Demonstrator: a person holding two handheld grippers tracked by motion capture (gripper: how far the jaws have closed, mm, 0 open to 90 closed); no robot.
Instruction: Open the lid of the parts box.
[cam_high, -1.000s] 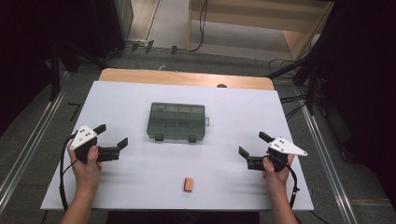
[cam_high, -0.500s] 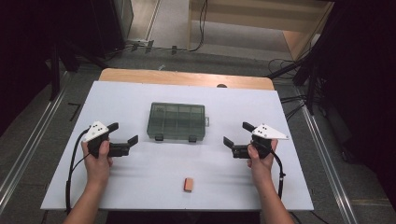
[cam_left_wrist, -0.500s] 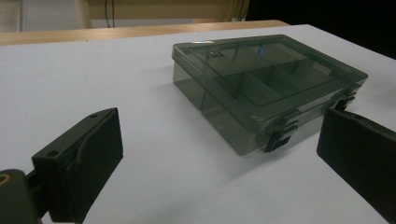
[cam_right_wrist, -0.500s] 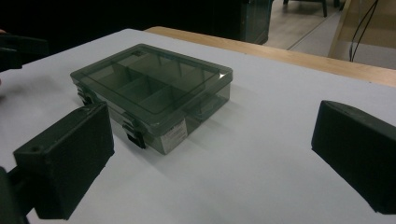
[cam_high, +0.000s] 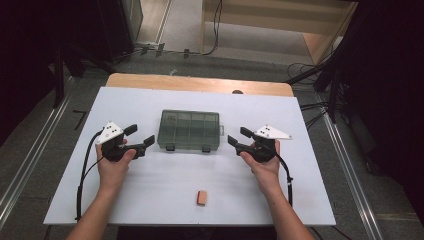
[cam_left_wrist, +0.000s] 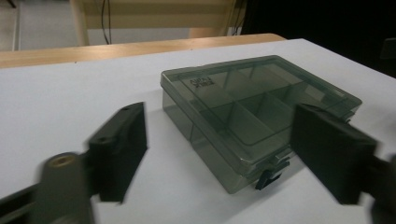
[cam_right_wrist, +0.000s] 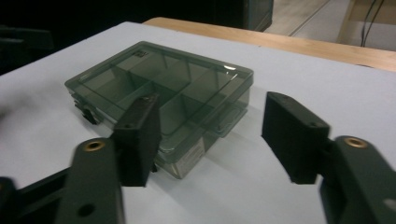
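Both my hands have slid inward across the tabletop (cam_high: 150, 200) toward the compartment box (cam_high: 190, 129). My left gripper (cam_high: 138, 138), out near the left edge a second ago, now sits just beside the box's left end. My right gripper (cam_high: 237, 139) has come further, in from the right, to just off the box's right end. Both pairs of fingers have just been closing partway, gripping nothing.

White table (cam_high: 150, 100) on grey floor (cam_high: 40, 145), wooden furniture (cam_high: 280, 20) beyond, perhaps shelving.
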